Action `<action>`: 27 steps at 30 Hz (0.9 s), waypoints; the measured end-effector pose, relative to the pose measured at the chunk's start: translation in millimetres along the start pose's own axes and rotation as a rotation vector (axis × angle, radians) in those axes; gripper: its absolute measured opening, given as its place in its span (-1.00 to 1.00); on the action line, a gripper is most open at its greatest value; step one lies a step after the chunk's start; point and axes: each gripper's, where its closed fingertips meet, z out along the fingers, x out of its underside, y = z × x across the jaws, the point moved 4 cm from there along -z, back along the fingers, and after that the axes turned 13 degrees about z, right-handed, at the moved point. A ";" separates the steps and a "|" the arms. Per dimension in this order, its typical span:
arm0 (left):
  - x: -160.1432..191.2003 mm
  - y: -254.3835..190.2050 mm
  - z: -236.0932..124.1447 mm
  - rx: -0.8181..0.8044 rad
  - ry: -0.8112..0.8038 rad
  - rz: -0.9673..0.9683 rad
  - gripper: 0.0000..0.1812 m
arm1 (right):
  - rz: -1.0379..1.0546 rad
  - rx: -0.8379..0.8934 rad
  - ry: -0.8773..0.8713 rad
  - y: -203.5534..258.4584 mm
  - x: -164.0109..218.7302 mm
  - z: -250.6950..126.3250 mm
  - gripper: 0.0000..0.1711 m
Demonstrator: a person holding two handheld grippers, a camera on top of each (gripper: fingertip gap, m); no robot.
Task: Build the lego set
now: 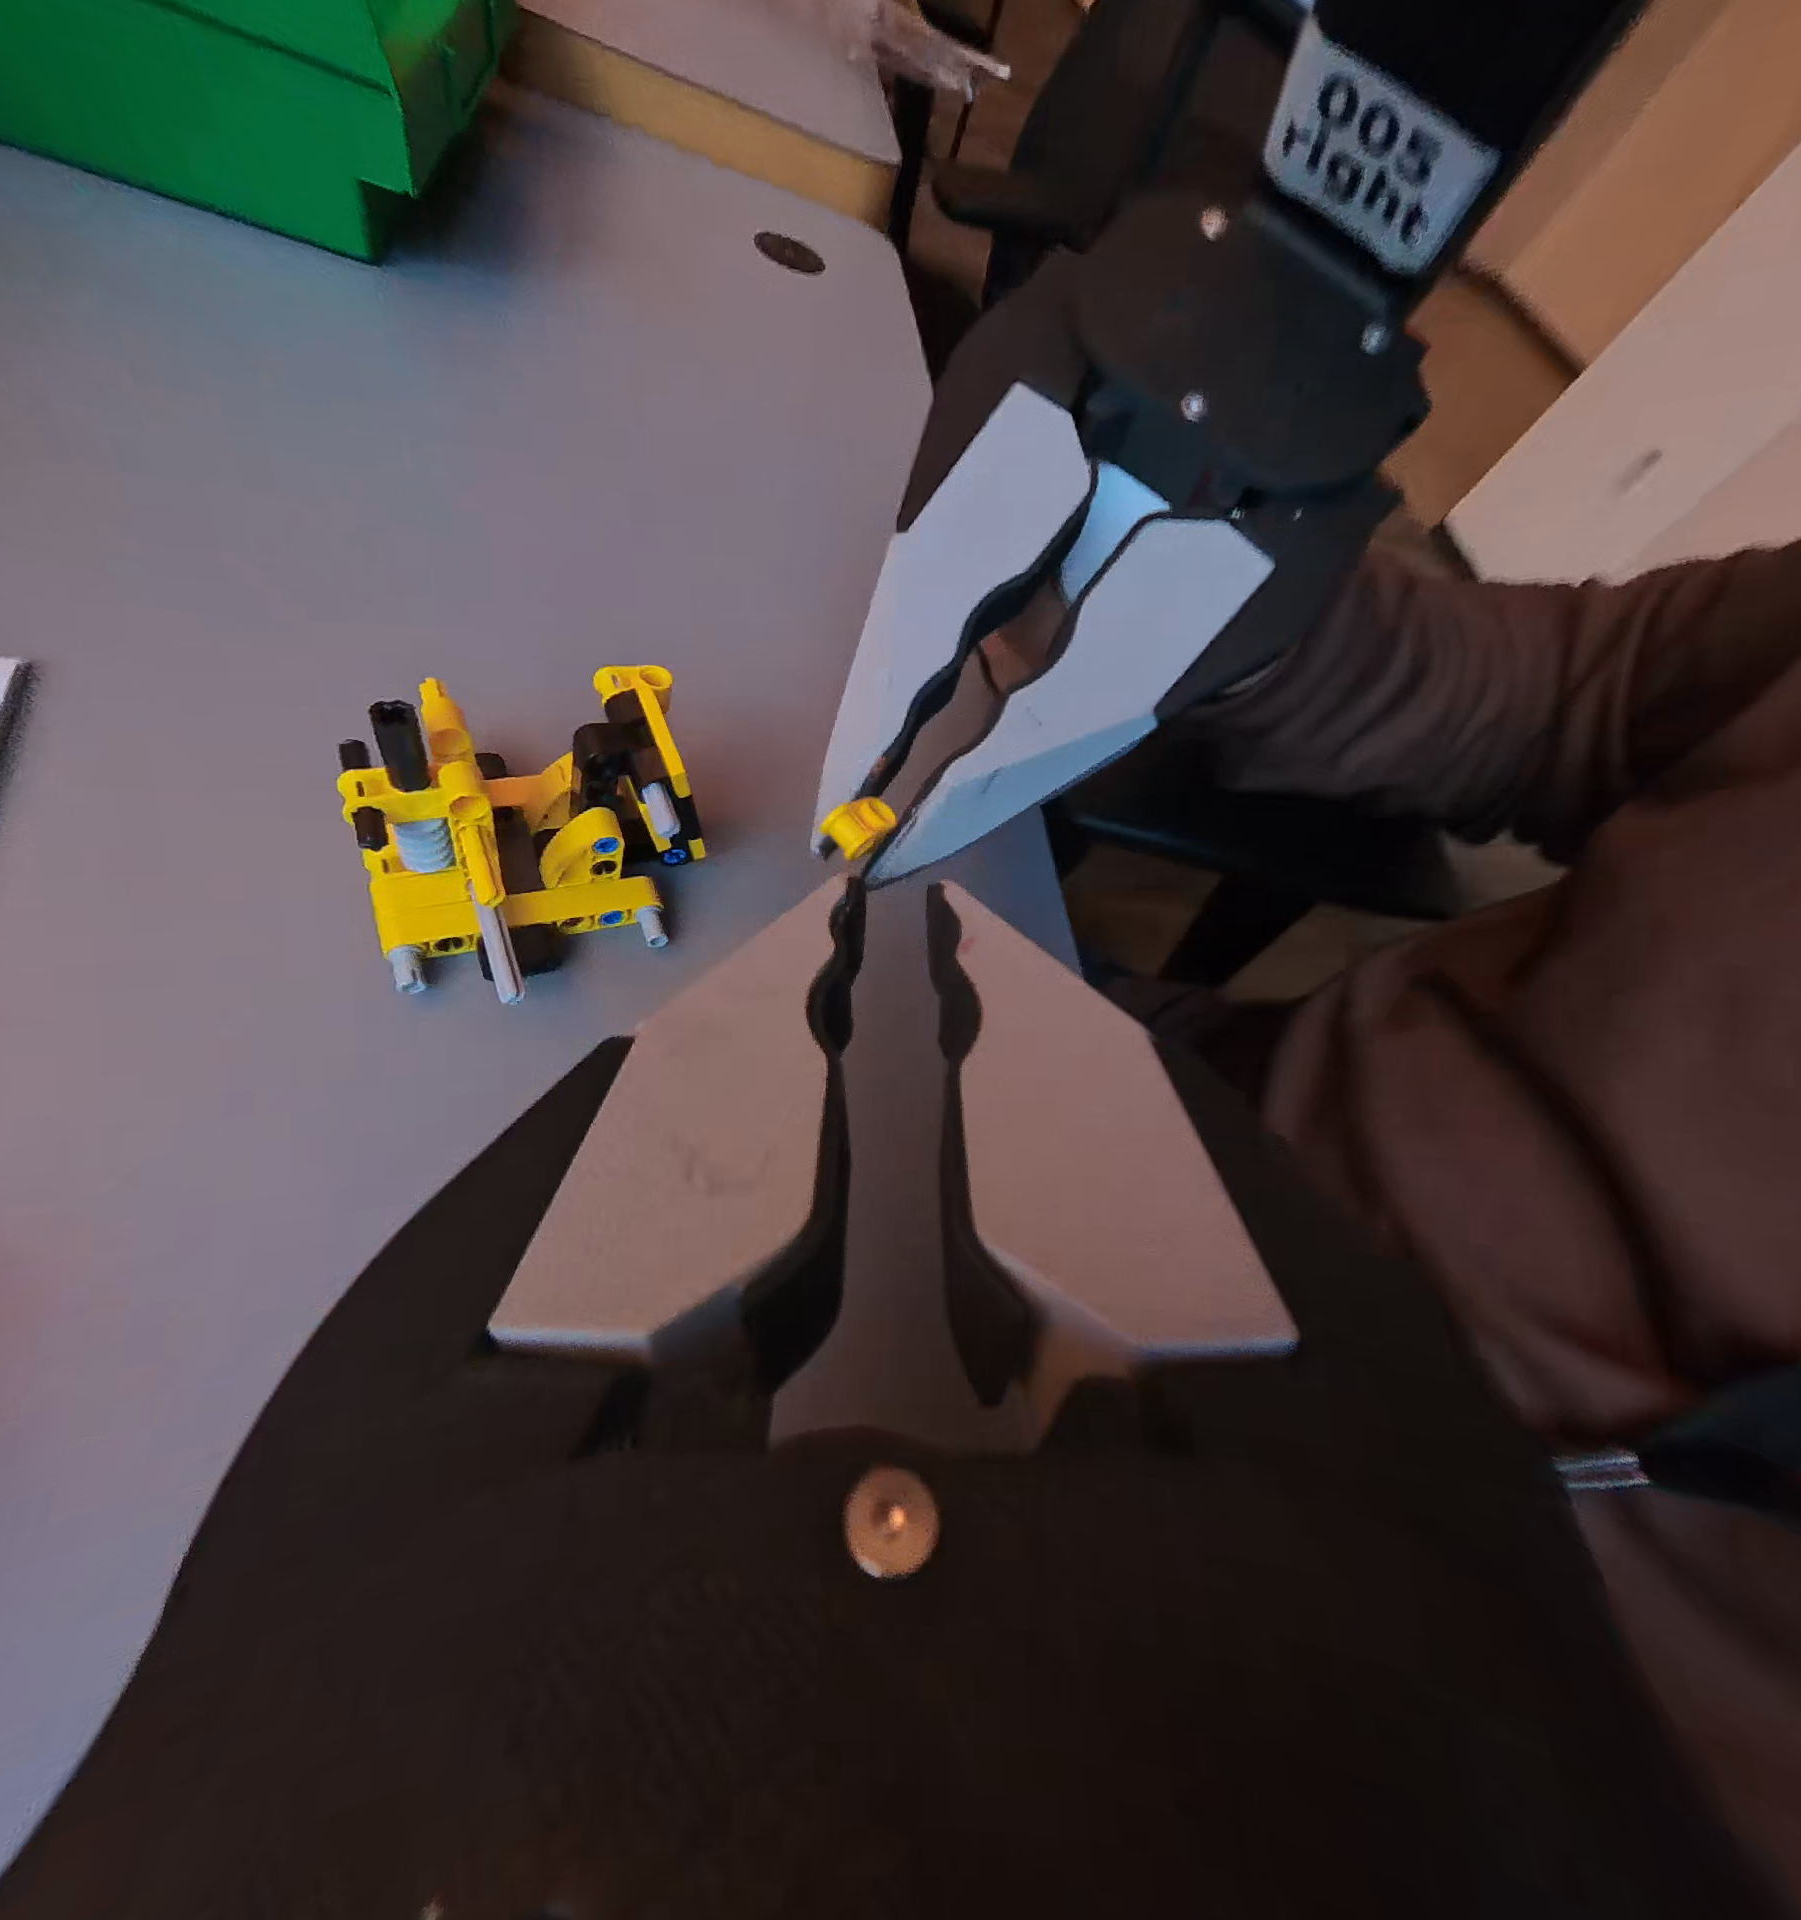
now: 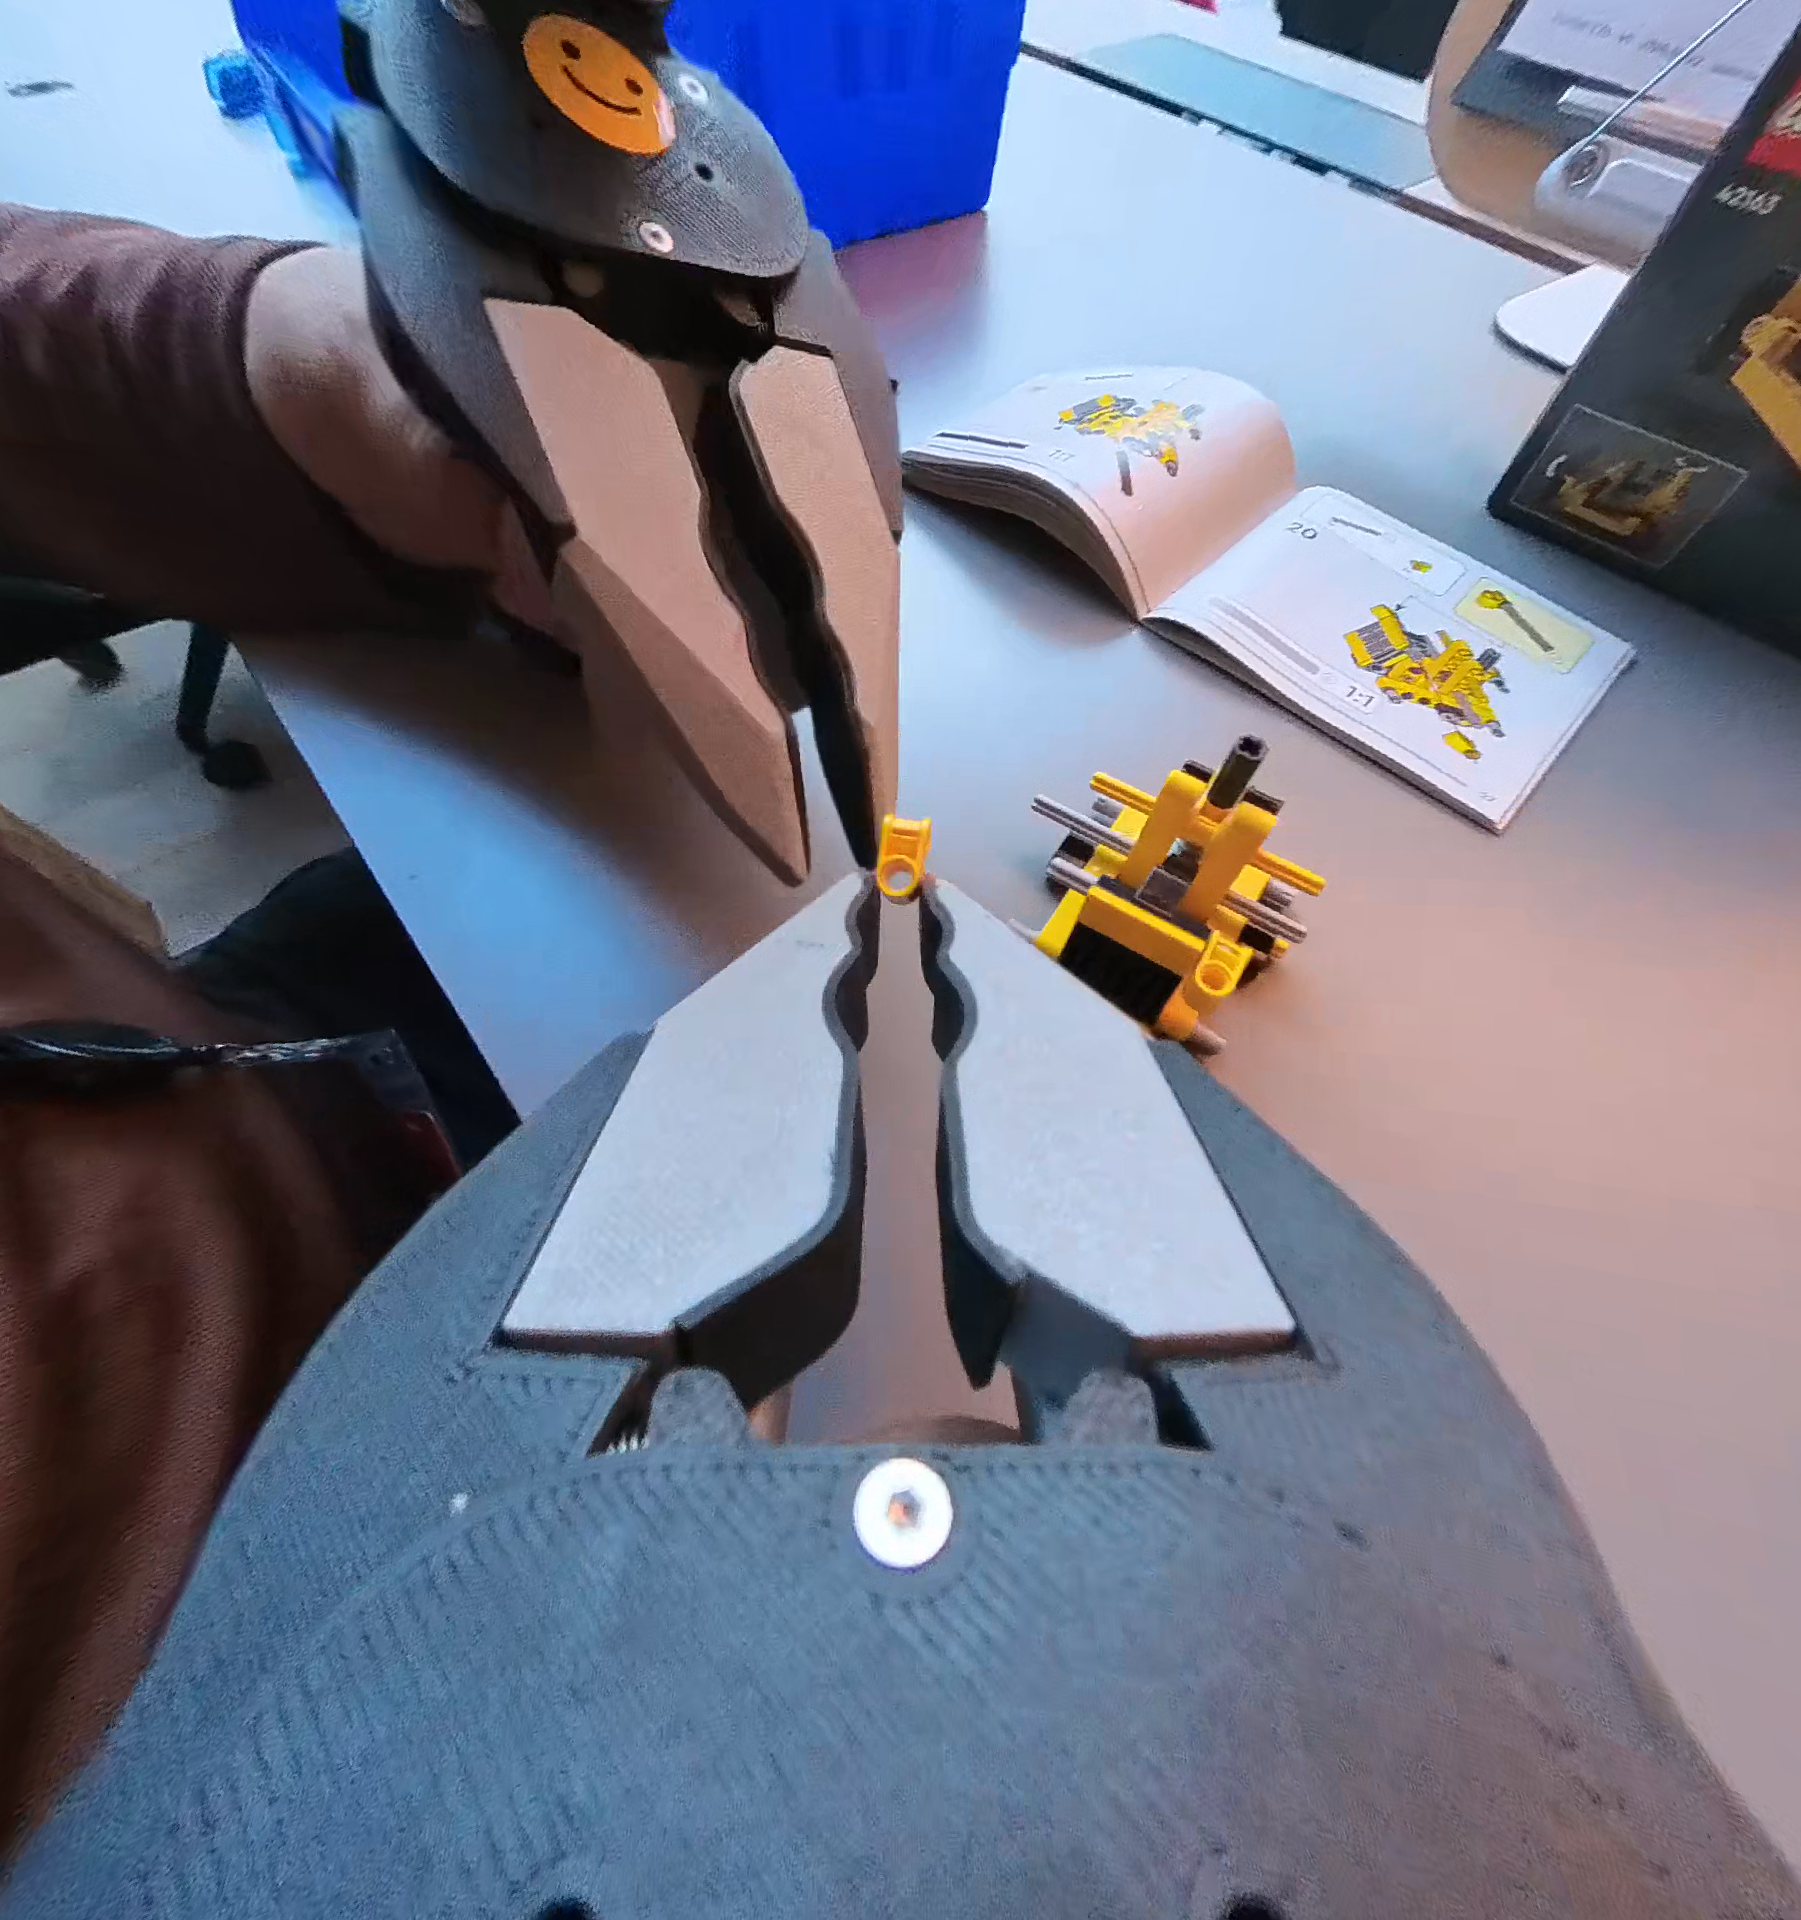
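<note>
Right now the job looks to be mid-build: one small yellow connector [image 2: 902, 854] is pinched at the very tips of the right gripper [image 2: 901, 896], its jaws drawn narrow around the piece. It hangs above the table's near edge, just beside the half-built yellow model [image 2: 1182, 899], on the person's side of it. The left gripper [image 1: 891, 894] comes in from the opposite way, its tips almost meeting the connector; its jaws stand a little apart with nothing between them. My guess is a handover or a re-grip so the piece faces properly before it goes on.

The connector is glossy hard plastic, a short stub with a round hole through it, small enough to twist or pop loose. The model, resting on the smooth grey table [image 1: 252, 468], is a blocky frame of yellow beams, black pins, pale grey axles and a ribbed spring. Beyond the model an instruction booklet [image 2: 1291, 592] lies open. Gripper fingers [image 2: 730, 1174] are matte grey wedges with wavy black inner edges.
</note>
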 end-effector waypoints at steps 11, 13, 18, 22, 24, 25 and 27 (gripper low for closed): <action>-9.2 1.1 -4.0 0.172 -0.178 -0.261 -0.95 | -0.304 0.219 -0.082 7.4 -7.0 -4.9 -0.95; -9.5 1.8 -4.2 0.174 -0.188 -0.267 -0.99 | -0.328 0.236 -0.092 8.4 -8.0 -5.7 -0.95; -10.7 8.1 -3.4 0.074 -0.173 -0.192 -0.89 | -0.261 0.244 -0.084 1.5 -6.0 -3.9 -0.96; -1.6 19.0 -6.8 -0.189 0.021 0.183 -0.75 | -0.074 0.139 -0.041 -2.2 -1.0 -1.3 -0.95; 1.3 20.1 -8.2 -0.329 0.115 0.413 -0.72 | 0.043 0.068 -0.017 -3.0 0.1 -1.8 -0.96; -0.8 17.7 -7.8 -0.380 0.134 0.501 -0.71 | 0.098 0.038 -0.014 -3.2 -0.4 -2.5 -0.96; -8.0 8.9 -4.3 -0.427 0.137 0.603 -0.68 | 0.191 0.000 -0.037 -3.9 -3.7 -4.4 -0.96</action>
